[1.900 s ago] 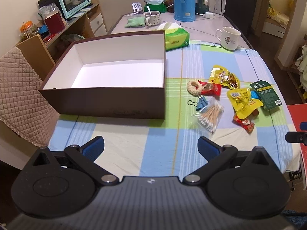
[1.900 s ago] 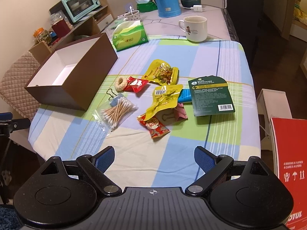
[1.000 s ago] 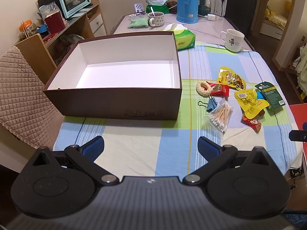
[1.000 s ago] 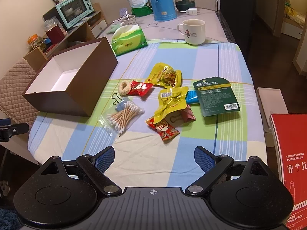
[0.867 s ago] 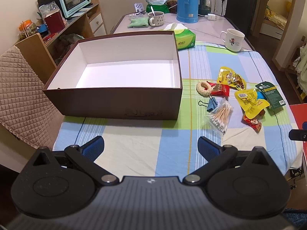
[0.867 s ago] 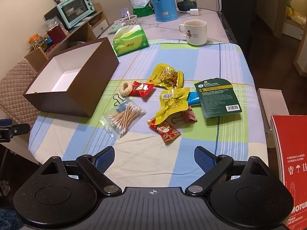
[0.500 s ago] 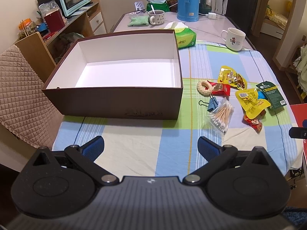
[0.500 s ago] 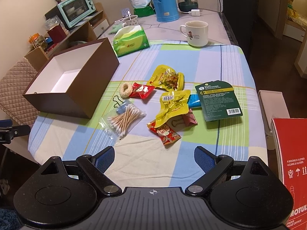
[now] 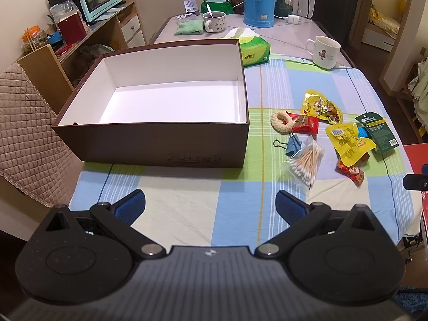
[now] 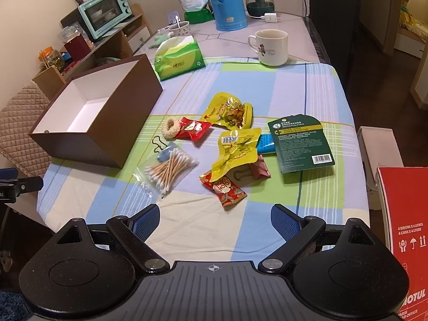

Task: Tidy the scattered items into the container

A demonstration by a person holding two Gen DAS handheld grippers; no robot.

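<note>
A brown box (image 9: 160,144) with a white inside stands empty on the checked tablecloth, also seen in the right wrist view as the brown box (image 10: 128,112). To its right lie scattered items: a bag of cotton swabs (image 10: 167,171), two yellow snack pouches (image 10: 238,151), red candy packets (image 10: 223,187), a beige ring (image 10: 171,127), a blue binder clip (image 9: 293,144), a pink binder clip (image 10: 258,171) and a dark green card pack (image 10: 301,144). My left gripper (image 9: 210,204) hangs open over the near table edge in front of the box. My right gripper (image 10: 215,219) is open, short of the candy.
At the table's far end stand a white mug (image 10: 271,44), a green tissue pack (image 10: 179,60), a blue thermos (image 10: 227,0) and another cup (image 9: 214,21). A quilted chair (image 9: 24,139) is at the left, a red carton (image 10: 404,227) at the right.
Both views have drifted slightly forward and the table items sit a little lower in frame. Nothing on the table has moved and both grippers remain open.
</note>
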